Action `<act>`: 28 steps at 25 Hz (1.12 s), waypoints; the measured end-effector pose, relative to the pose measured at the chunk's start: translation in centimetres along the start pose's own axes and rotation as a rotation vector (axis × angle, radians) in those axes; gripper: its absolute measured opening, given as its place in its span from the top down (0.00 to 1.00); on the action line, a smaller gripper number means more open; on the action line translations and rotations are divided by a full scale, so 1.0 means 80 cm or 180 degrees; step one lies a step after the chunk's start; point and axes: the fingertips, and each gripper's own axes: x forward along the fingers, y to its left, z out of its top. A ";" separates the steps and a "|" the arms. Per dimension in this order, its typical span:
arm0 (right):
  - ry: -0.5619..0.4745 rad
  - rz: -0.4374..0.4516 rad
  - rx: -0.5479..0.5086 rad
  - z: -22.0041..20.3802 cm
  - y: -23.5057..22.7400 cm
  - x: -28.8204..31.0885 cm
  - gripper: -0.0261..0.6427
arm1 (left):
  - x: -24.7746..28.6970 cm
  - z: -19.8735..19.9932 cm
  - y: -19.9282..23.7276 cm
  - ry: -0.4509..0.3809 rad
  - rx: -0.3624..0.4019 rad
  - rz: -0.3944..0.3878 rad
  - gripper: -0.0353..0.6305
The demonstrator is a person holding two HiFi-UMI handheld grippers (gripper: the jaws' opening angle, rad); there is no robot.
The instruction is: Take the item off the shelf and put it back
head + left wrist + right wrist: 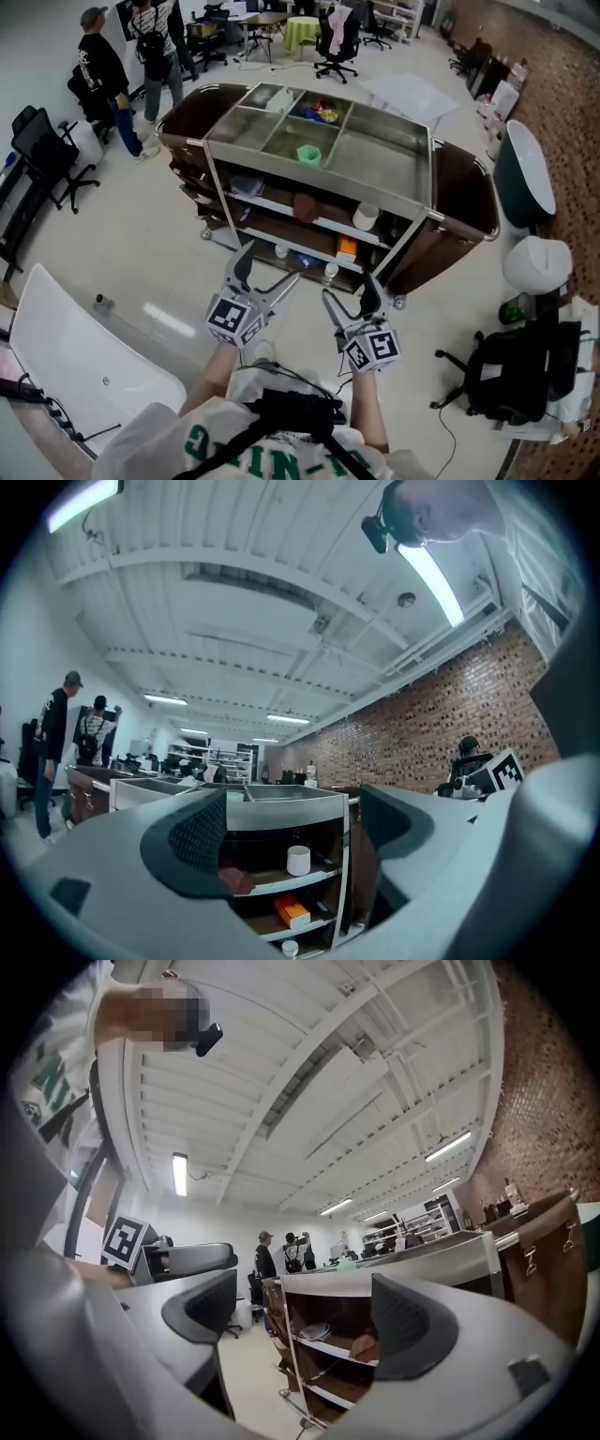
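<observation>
Nothing has come off the shelf yet, so the task is at its opening step. The left tongs [272,264] [295,829] and the right tongs [347,291] [300,1316] hang side by side in front of the steel-framed service cart [375,155], well short of its front edge. Both have their jaws spread wide, with only the cart showing through the gaps.

I cannot tell for certain which item is meant. The left gripper view frames the white cylindrical cup [366,217] [298,860] between its jaws, so that is my guess. The cup stands upright at the right end of the pale-edged middle shelf [328,225] [281,881], near the front right post. A reddish-brown, soft-looking lump [307,206] [236,881] lies toward the middle of that shelf. A flat orange box [347,248] [292,911] sits on the shelf below, toward its right end.

The next move probably calls for a level reach under the top tray. The jaws would straddle the cup's wall, close on it, and draw it straight out past the front edge without clipping the post.

The cup looks smooth, rigid and round, so it may twist in a loose hold. The tongs' dark pads have a dotted texture that should help them bite. The cart's top is dull brushed metal, divided into rectangular compartments, and its shelves are thin boards.
</observation>
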 end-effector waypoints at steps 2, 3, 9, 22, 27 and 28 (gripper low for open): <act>0.0063 -0.0004 0.0010 -0.011 0.003 0.036 0.28 | 0.010 0.003 0.028 -0.0006 -0.0060 -0.0033 0.31; 0.0098 -0.0006 -0.0006 -0.016 0.005 0.053 0.28 | 0.013 0.003 0.041 0.0001 -0.0072 -0.0046 0.31; 0.0163 -0.0107 -0.0063 -0.032 0.019 0.130 0.28 | 0.010 -0.009 0.129 0.0008 -0.0096 -0.0020 0.33; 0.0195 -0.0184 -0.0112 -0.030 -0.018 0.148 0.28 | 0.036 -0.046 0.167 0.0168 -0.0379 0.0245 0.33; 0.0073 -0.0211 -0.0116 -0.008 -0.052 0.148 0.28 | 0.045 -0.062 0.157 0.0228 -0.0372 0.0327 0.33; 0.0068 -0.0219 -0.0120 -0.006 -0.057 0.146 0.28 | 0.045 -0.068 0.155 0.0261 -0.0369 0.0336 0.33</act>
